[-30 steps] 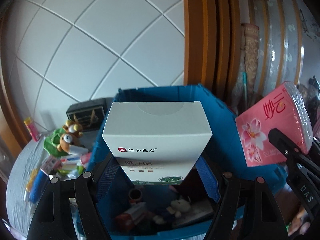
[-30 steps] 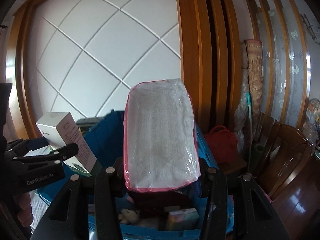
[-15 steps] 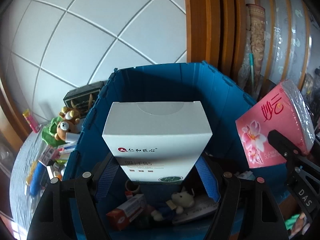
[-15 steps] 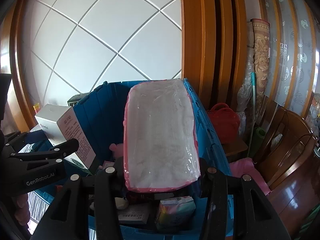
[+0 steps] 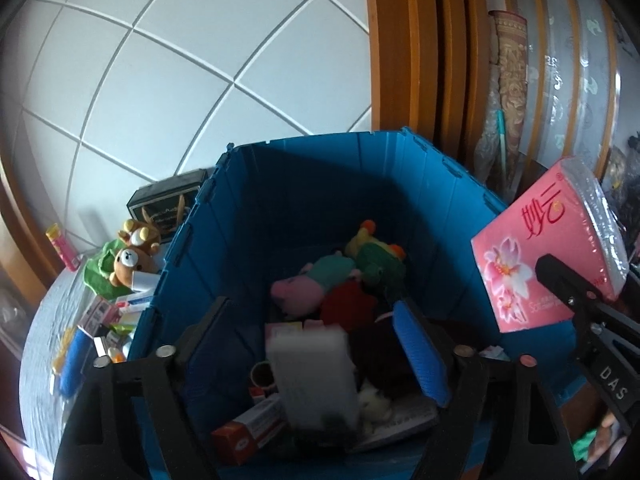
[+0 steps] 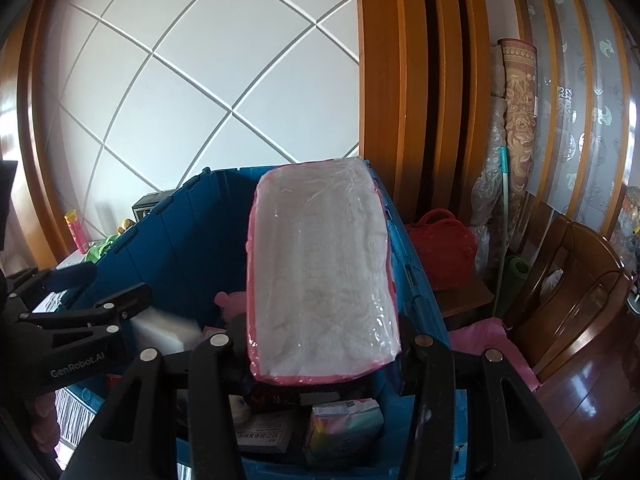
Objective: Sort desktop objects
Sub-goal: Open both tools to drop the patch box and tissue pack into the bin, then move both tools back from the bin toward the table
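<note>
Over the blue bin, my left gripper has its jaws opening, and no pad touches anything. The white box is a blur below the fingers, dropping among the bin's contents; it also shows in the right wrist view as the white box. My right gripper is shut on a pink tissue pack and holds it above the bin's right side. The tissue pack shows at the right of the left wrist view too. The left gripper hangs at the left of the right wrist view.
Plush toys, a red box and small packets lie inside the bin. Left of it on the table sit bear plushes, small boxes and a black box. A red bag and a wooden chair stand to the right.
The left gripper's jaws have spread and let go of the white box, which now falls into the bin. Both grippers have sunk closer over the bin; the right one keeps its hold on the tissue pack.
</note>
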Demonstrator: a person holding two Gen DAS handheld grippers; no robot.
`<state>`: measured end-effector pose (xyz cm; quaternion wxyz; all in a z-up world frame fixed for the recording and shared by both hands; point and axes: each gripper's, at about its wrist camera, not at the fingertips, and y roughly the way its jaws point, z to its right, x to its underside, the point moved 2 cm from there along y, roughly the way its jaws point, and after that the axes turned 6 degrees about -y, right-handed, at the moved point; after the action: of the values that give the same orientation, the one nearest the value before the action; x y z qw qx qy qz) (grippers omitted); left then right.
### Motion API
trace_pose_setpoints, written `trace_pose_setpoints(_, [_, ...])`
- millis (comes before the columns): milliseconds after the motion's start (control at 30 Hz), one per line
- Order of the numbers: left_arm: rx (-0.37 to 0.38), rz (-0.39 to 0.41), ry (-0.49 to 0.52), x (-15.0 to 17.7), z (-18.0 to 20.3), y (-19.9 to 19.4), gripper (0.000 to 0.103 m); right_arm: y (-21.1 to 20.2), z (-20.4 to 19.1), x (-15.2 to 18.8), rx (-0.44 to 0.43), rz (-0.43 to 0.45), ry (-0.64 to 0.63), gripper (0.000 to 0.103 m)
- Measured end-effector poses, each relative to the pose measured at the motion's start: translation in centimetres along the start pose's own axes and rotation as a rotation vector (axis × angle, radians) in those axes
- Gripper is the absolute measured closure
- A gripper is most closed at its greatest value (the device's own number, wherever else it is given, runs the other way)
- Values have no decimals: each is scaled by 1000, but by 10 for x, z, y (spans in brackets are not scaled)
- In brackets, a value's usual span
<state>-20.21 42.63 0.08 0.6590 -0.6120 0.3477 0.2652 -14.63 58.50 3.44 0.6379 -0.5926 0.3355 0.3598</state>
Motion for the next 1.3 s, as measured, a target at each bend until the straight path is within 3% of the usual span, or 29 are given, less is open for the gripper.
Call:
trace_pose_setpoints(133, [-8,-1,-4,1,-1,-1,15,-2,0,-1,9,19,-2,46])
trace_pose_setpoints(200, [-10,-2,-8,1,-2,-1,13,-7,2,-5,20,42,-3,21])
trace_pose_setpoints(267, [-9,0,-9,2,-3,0,12,-12,2,-7,32,63,-6,17])
trace_pose_setpoints(367, [-10,13,-22,2,-6,-3,1,-14,2,-8,39,68,-4,15])
trace_pose_setpoints(467, [-12,36,-35,1,-9,-7,0,-16,2,-8,44,69,-1,0])
trace_pose_setpoints(833, [-31,42,-73,5,-45,-23,0,-22,-16,-7,44,68,-1,0])
trace_pose_setpoints(1300, [49,69,-25,18,-79,-59,0,-54,-68,6,110,51,14,0])
